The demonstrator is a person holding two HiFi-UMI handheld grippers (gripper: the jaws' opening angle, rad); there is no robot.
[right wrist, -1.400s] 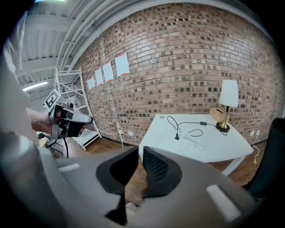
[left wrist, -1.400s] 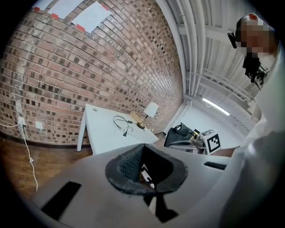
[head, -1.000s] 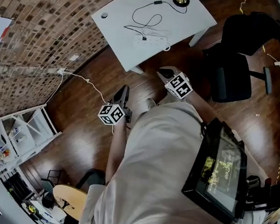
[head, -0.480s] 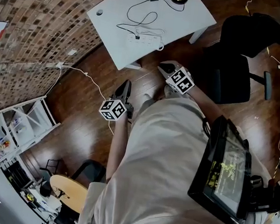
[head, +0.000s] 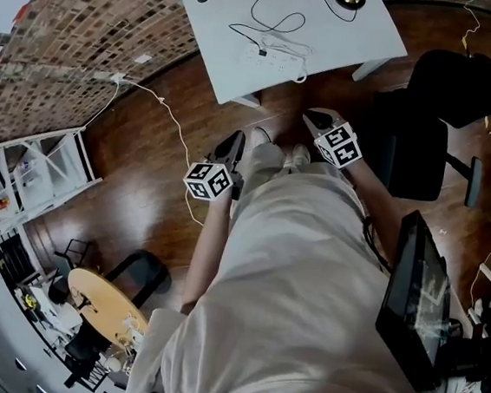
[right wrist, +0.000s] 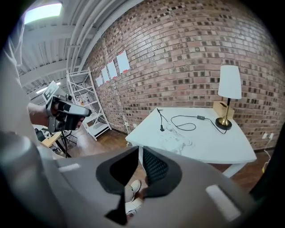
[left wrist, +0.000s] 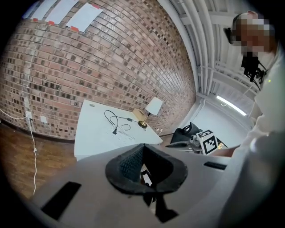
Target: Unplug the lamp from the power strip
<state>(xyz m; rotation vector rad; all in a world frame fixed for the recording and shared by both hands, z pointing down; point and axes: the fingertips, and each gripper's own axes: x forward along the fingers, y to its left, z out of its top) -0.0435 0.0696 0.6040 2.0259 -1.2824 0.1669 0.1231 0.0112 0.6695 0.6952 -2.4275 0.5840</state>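
Both tools are carried low in front of the person's body, pointed forward and down toward the white table [head: 232, 72], which suggests an approach on foot rather than any reach. The left gripper [left wrist: 143, 153] has its jaws only a sliver apart with nothing between them, and the right gripper [right wrist: 140, 156] is the same, a thin gap showing only floor and shoes [head: 272, 150] beyond. Held nearly closed and empty, they look ready to be spread once the plug is close. The task's things are all on the table, well apart from both grippers. The one lamp [right wrist: 230, 95] stands at the far corner. Its one black cord [head: 277, 18] loops across the top, and the cord's black plug [head: 262, 53] ends at the one white power strip [head: 275, 62] near the front edge. From this distance I cannot tell whether the plug is seated in a socket or only lying against the strip. The strip's place near the front edge probably keeps it in easy reach. In all there are two grippers, one table, one lamp, one cord and one strip.
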